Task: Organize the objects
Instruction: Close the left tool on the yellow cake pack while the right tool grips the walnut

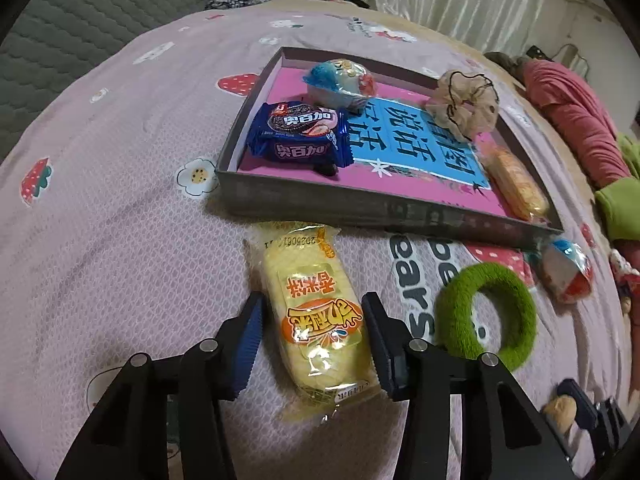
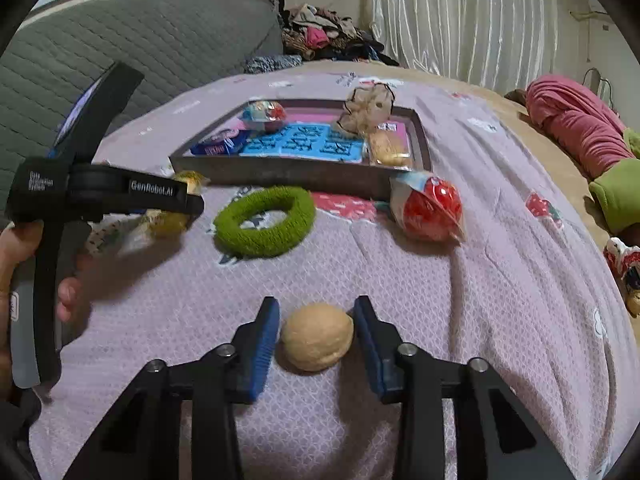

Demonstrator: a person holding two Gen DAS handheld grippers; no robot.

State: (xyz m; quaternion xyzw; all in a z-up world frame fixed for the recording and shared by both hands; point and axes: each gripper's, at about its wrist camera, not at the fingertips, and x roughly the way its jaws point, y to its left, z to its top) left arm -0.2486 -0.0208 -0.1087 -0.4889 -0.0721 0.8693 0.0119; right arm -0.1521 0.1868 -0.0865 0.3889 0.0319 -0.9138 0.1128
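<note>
My left gripper (image 1: 312, 324) is open, its jaws on either side of a yellow snack pack (image 1: 316, 320) that lies on the bed in front of the grey tray (image 1: 320, 200). My right gripper (image 2: 316, 328) is open around a tan walnut (image 2: 317, 336) on the bedsheet, with small gaps at both pads. The tray (image 2: 280, 176) holds a blue Oreo pack (image 1: 298, 136), a wrapped blue-and-red ball (image 1: 340, 82), a beige scrunchie (image 1: 464, 102) and an orange snack pack (image 1: 516, 184). The left gripper body (image 2: 108, 192) shows in the right wrist view.
A green fuzzy ring (image 2: 264, 220) and a wrapped red ball (image 2: 430, 210) lie on the sheet in front of the tray. Pink and green clothes (image 2: 580, 128) lie at the right, a grey quilted headboard (image 2: 140, 40) at the back left.
</note>
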